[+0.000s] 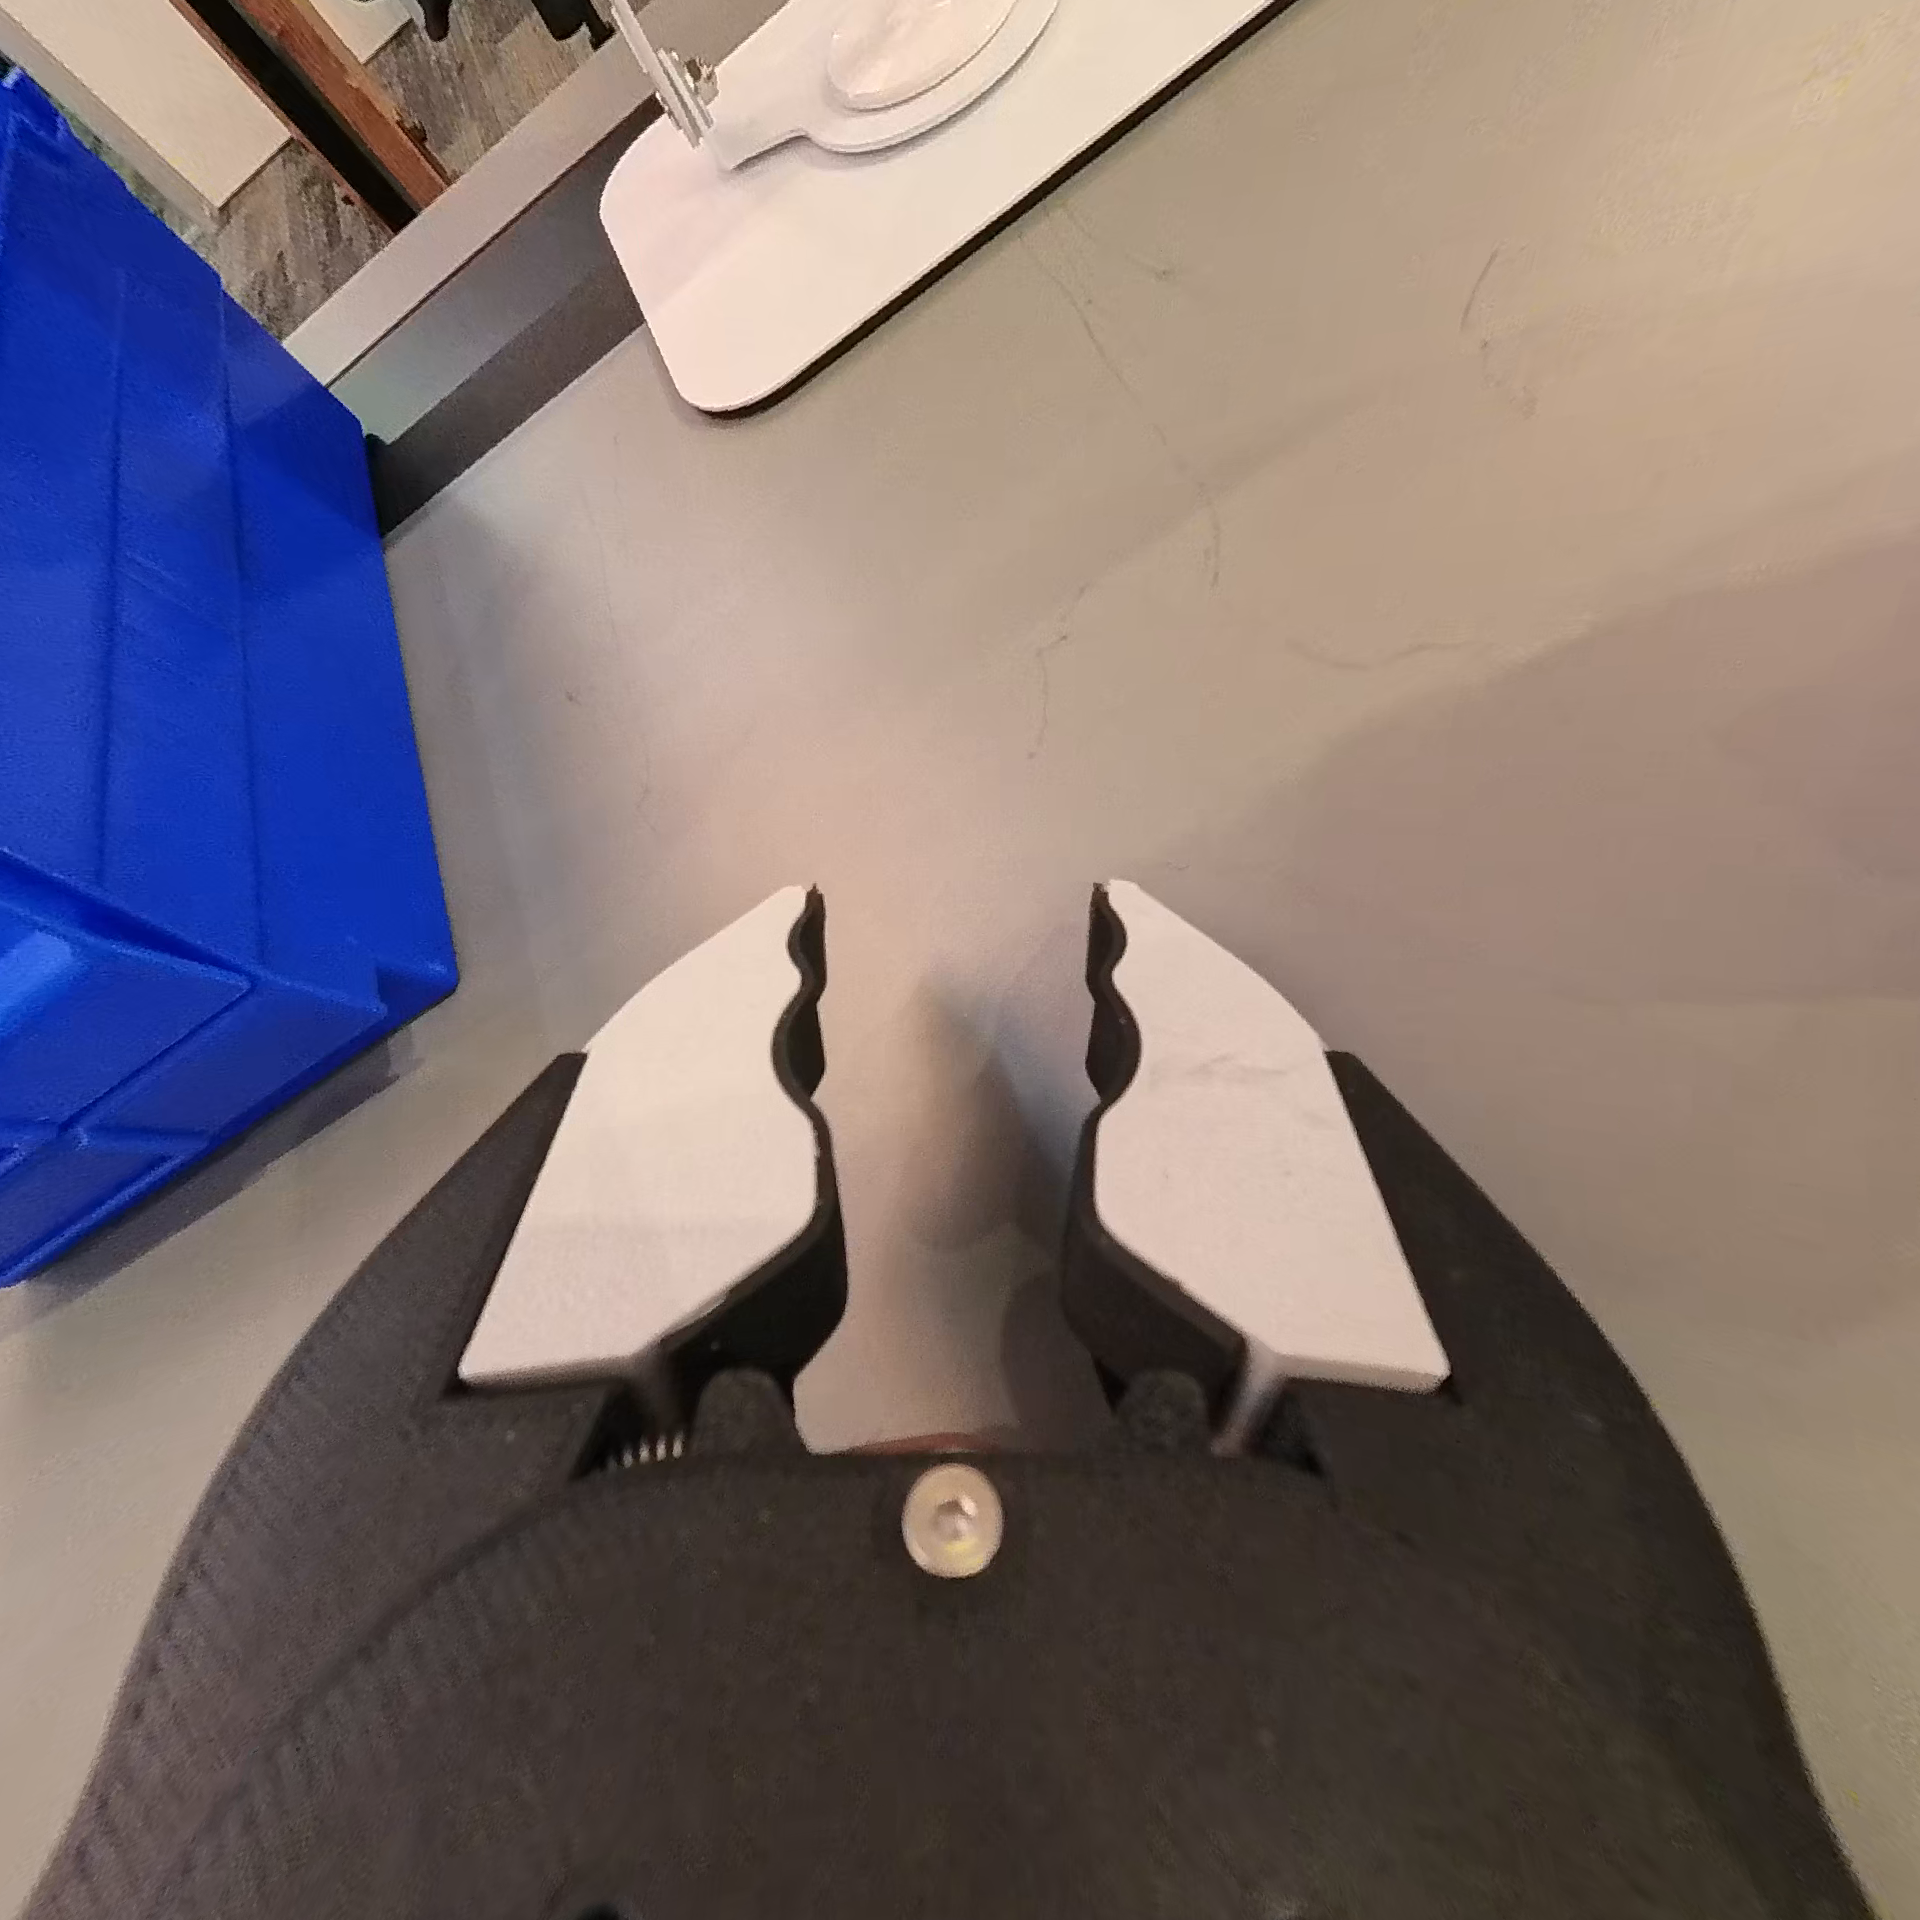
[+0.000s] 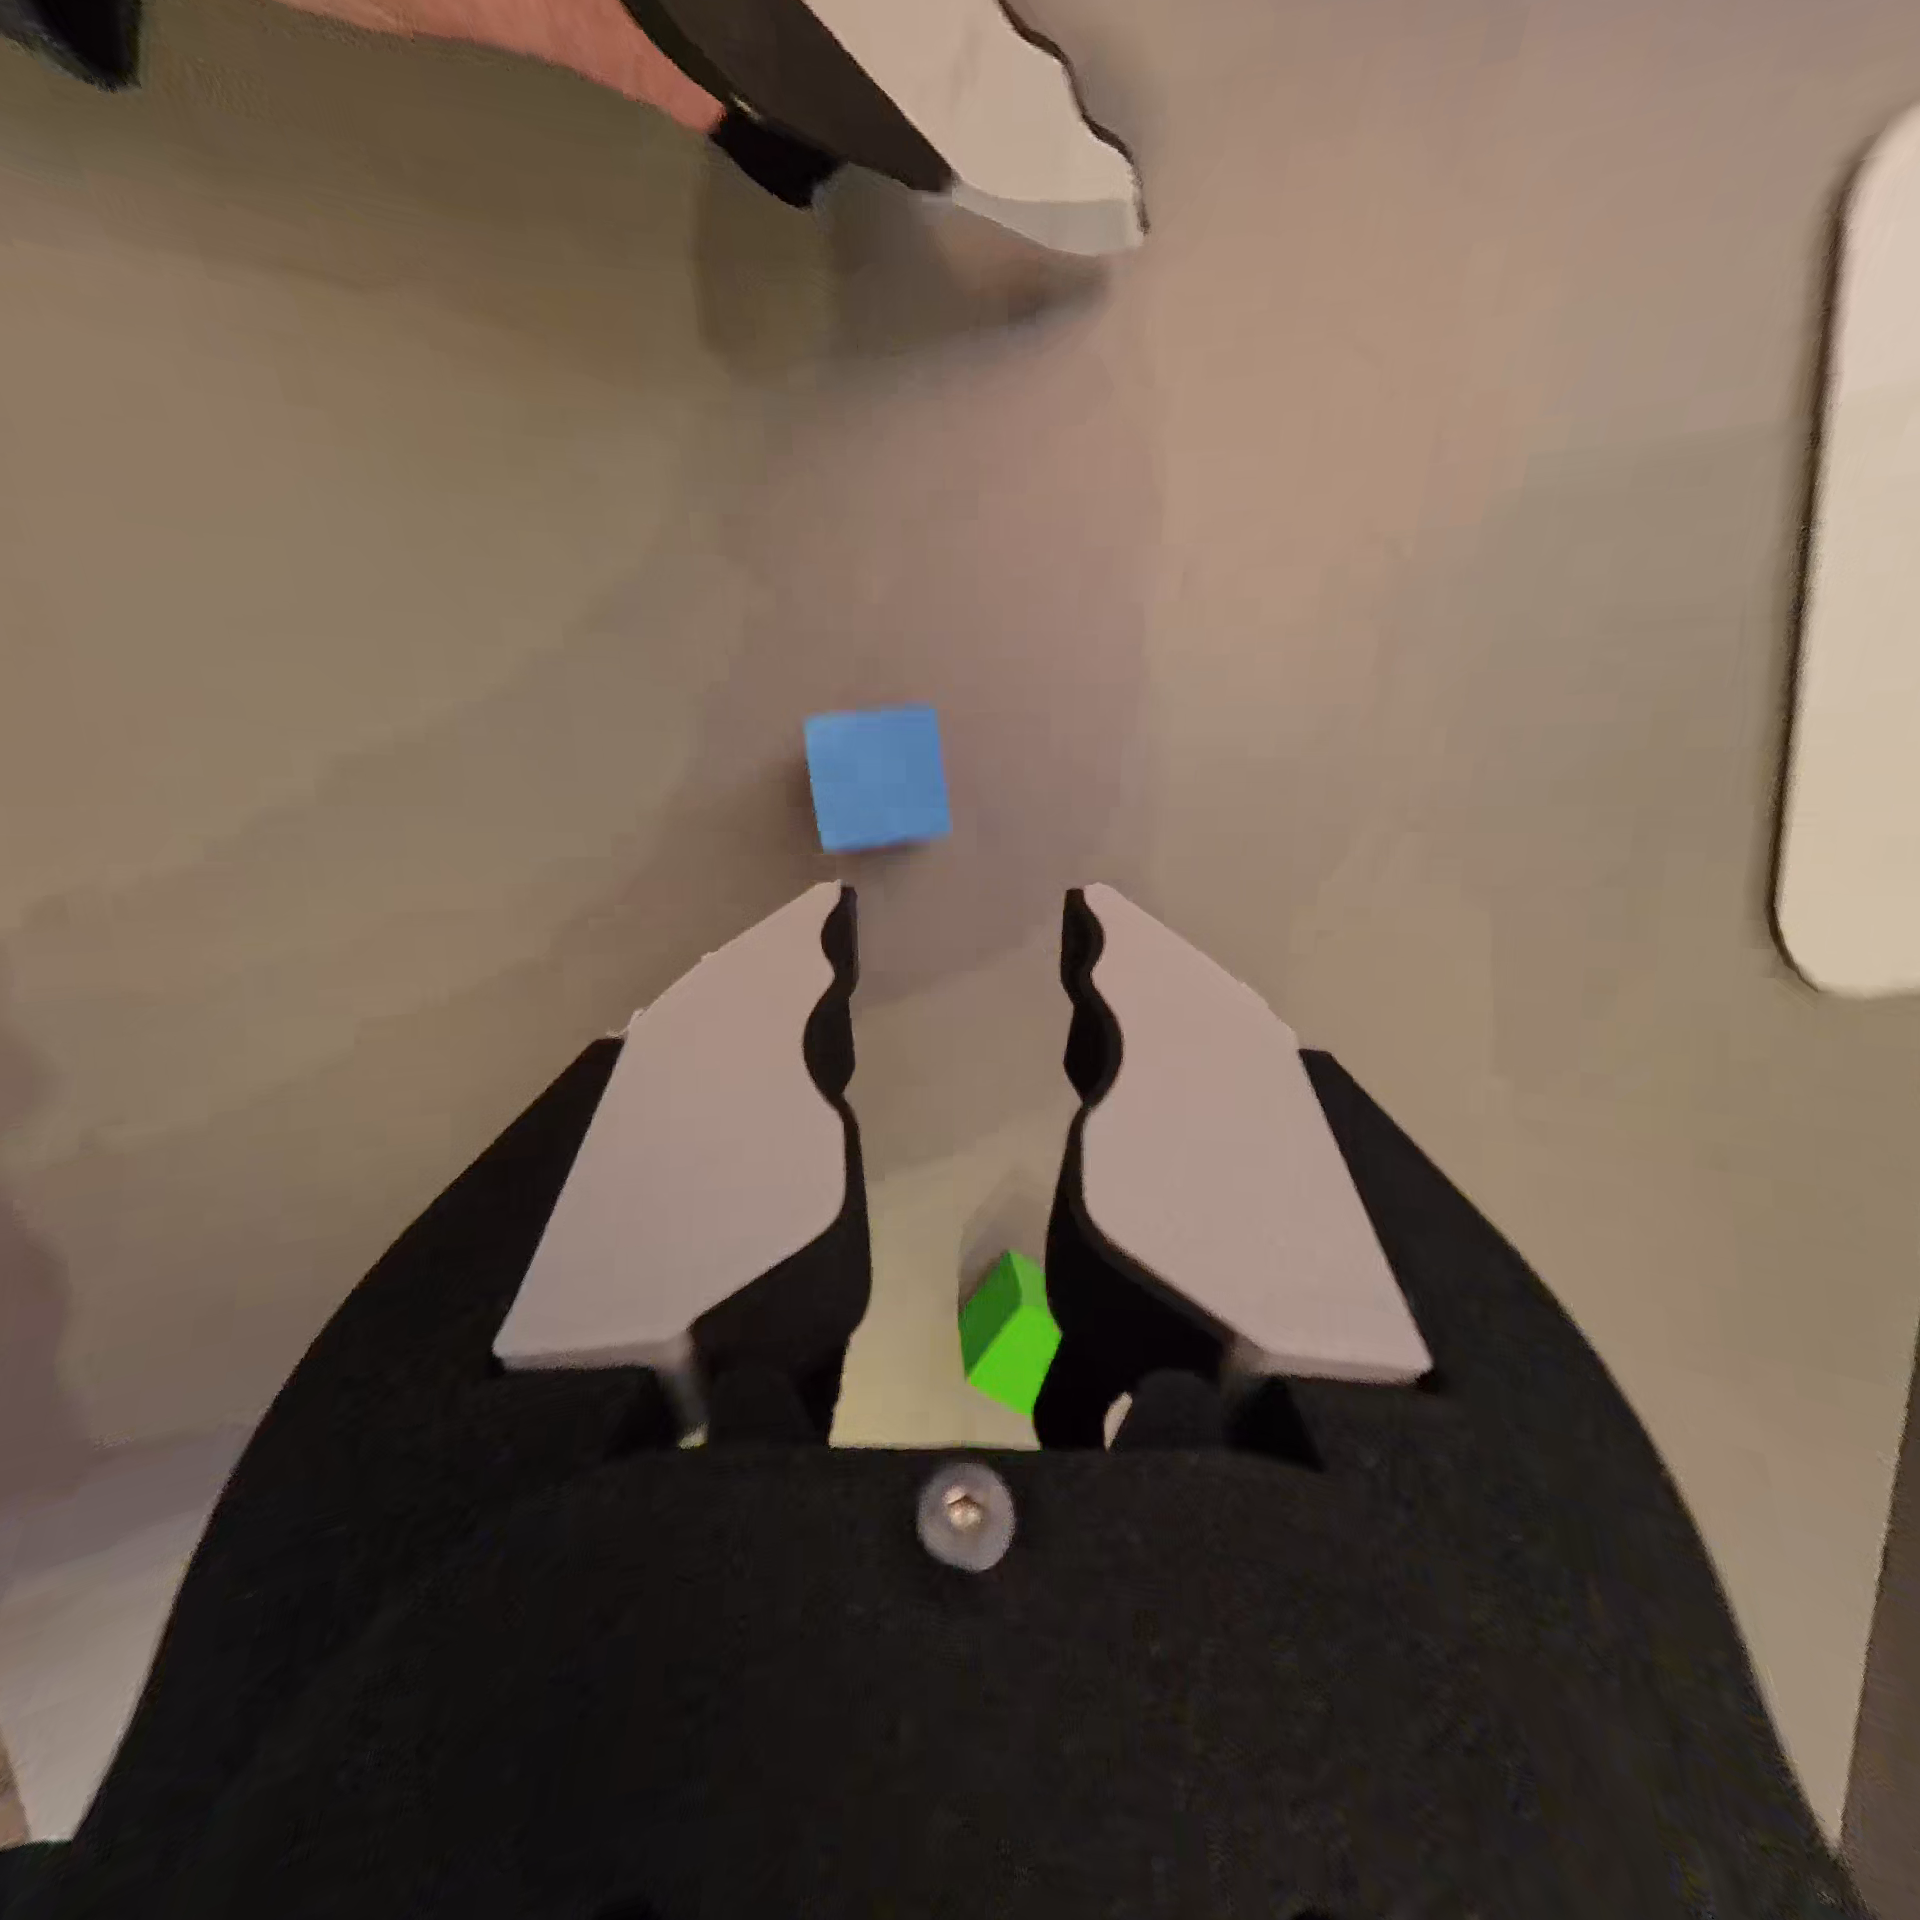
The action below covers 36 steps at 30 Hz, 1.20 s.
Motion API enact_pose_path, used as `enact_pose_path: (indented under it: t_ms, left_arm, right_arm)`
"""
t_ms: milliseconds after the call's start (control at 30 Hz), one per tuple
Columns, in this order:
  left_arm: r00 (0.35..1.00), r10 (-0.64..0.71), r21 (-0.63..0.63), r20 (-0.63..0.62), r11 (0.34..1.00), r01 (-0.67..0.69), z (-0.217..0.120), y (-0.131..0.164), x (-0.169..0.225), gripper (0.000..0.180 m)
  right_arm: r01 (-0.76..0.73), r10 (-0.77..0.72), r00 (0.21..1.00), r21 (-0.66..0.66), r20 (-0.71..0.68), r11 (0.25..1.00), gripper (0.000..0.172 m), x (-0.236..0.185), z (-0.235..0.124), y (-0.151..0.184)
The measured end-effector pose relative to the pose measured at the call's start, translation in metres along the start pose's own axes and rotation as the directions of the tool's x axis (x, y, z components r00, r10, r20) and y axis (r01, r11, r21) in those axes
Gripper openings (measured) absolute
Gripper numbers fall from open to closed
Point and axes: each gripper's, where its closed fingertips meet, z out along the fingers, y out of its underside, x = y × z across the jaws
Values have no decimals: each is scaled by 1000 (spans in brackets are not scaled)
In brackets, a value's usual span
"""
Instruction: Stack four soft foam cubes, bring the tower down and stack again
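Nearest the right gripper (image 2: 961,894), a green cube (image 2: 1008,1330) lies on the table (image 2: 416,623) below its spread, empty fingers, and a blue cube (image 2: 878,777) sits just past the tips (no tower in sight, other cubes unseen). So stacking looks barely begun: next, centre on one cube and pinch gently. Farther off, the left gripper (image 1: 956,899) hangs open and empty over bare table beside a blue bin (image 1: 187,727)

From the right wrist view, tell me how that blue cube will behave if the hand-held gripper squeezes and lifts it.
The blue cube looks like matte foam, so it will probably give a little under the pads rather than slip. Small and solid-coloured, it is likely very light. Its flat faces suggest it will sit still on the table rather than roll, though a nudge could easily slide it.
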Motion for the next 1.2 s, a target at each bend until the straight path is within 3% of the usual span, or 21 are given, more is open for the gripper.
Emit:
enact_pose_path:
  t_ms: [167, 333, 500, 700, 867, 1000, 1200]
  left_arm:
    - [1000, -1, -1, -3, 1000, 1, 0, 0, 0, 48]
    - [1000, 3, 1, 1, 1000, -3, 0, 0, 0, 47]
    - [1000, 10, 4, 10, 1000, -10, 0, -1, 0, 47]
    - [1000, 16, 6, 16, 1000, -16, -1, -1, 0, 47]
    - [1000, 23, 8, 19, 1000, -23, -1, -2, 0, 46]
    - [999, 26, 9, 22, 1000, -26, 0, -2, 0, 46]
    - [999, 23, 8, 25, 1000, -23, 0, -2, 0, 46]
  right_arm:
    - [-197, 191, 973, -30, -132, 980, 37, 13, -26, 51]
    - [-330, 315, 927, -45, -202, 943, 40, 12, -30, 98]
    - [-414, 396, 890, -35, -226, 910, 42, 15, -23, 117]
    - [-431, 394, 882, -103, -256, 897, 34, 18, -9, 132]
    - [-395, 373, 897, -52, -236, 917, 27, 20, -9, 116]
    - [-241, 245, 959, 47, -142, 969, 27, 8, -18, 64]
    - [-12, 14, 999, 33, -51, 999, 27, -9, -14, 5]
